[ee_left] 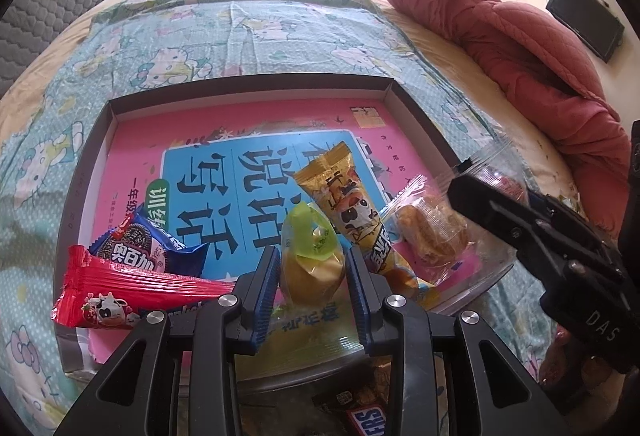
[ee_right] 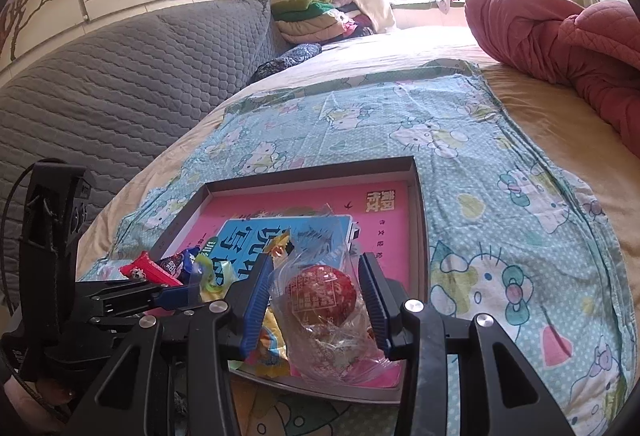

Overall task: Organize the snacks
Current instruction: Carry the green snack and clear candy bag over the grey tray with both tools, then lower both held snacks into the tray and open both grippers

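Lowest in the left wrist view, your left gripper (ee_left: 312,292) is closed narrow on a yellow snack with a green twist (ee_left: 310,256), its long axis running straight up the frame along the fingers. In the right wrist view, your right gripper (ee_right: 316,306) clamps a red round snack in clear wrap (ee_right: 322,300), held low at the centre. Both hang over the near edge of the shallow box (ee_left: 248,86), so either hand is equally close to a drop. Just past the left pads lie the red strawberry-milk bar (ee_left: 132,290), the blue cookie pack (ee_left: 152,250), the gold cone pack (ee_left: 348,204) and a clear-wrapped pastry (ee_left: 430,232). Beyond the box spreads the bed's cartoon sheet (ee_left: 192,48).
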